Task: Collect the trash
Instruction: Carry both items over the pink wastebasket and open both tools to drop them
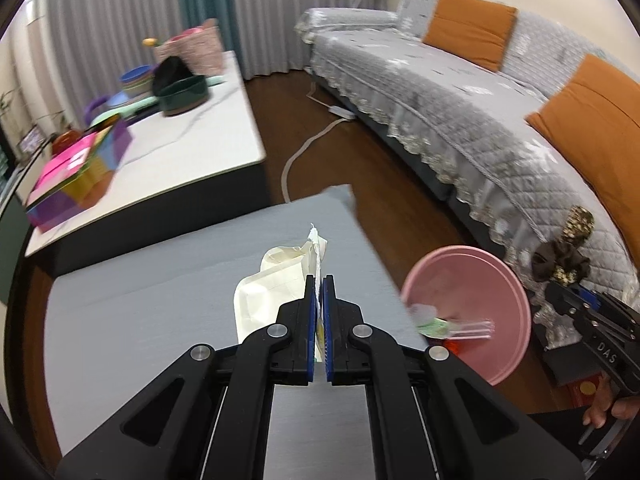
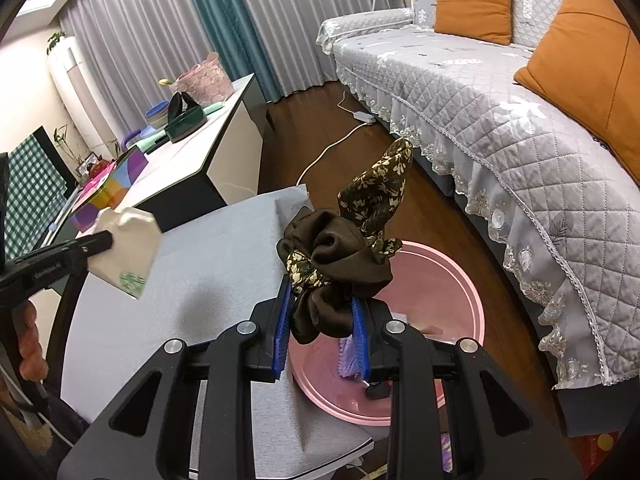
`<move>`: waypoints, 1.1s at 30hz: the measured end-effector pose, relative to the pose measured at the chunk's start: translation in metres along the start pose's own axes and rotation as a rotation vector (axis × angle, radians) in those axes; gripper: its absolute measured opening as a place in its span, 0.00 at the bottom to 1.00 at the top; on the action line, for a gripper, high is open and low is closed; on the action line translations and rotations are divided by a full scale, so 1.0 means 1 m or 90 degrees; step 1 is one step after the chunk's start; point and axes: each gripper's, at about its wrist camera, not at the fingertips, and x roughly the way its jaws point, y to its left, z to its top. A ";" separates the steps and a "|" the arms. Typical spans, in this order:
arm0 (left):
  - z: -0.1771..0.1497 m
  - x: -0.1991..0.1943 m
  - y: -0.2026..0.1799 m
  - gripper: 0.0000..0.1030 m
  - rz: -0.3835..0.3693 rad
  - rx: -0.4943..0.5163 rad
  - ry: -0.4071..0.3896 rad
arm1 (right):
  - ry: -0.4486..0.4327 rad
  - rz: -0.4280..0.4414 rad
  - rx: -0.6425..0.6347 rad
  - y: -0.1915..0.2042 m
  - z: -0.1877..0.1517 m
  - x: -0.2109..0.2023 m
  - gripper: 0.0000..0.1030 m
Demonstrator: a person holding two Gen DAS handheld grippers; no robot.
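Note:
My left gripper (image 1: pixel 319 280) is shut on a cream paper pouch (image 1: pixel 276 280) and holds it above the grey table (image 1: pixel 160 280); the pouch also shows in the right wrist view (image 2: pixel 124 248). My right gripper (image 2: pixel 324 300) is shut on a brown scrunchie with a floral bow (image 2: pixel 344 248), held over the pink bin (image 2: pixel 448 288). In the left wrist view the right gripper (image 1: pixel 576 296) and scrunchie (image 1: pixel 564 256) are at the far right, beside the pink bin (image 1: pixel 480 276), which holds some wrappers (image 1: pixel 436 324).
A white coffee table (image 1: pixel 192 140) carries colourful boxes (image 1: pixel 76 172), a dark green basket (image 1: pixel 180 88) and bowls. A grey quilted sofa (image 2: pixel 500 92) with orange cushions (image 2: pixel 472 4) runs along the right. A white cable (image 1: pixel 308 148) lies on the wood floor.

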 end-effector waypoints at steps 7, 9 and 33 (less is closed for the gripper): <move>0.008 0.016 -0.052 0.03 -0.058 0.037 0.019 | -0.005 -0.015 0.011 -0.013 0.004 -0.003 0.26; 0.011 0.021 -0.064 0.03 -0.075 0.042 0.028 | -0.008 -0.020 0.017 -0.018 0.007 -0.004 0.26; 0.014 0.097 -0.139 0.03 -0.161 0.084 0.111 | 0.091 -0.105 0.043 -0.051 0.012 0.040 0.27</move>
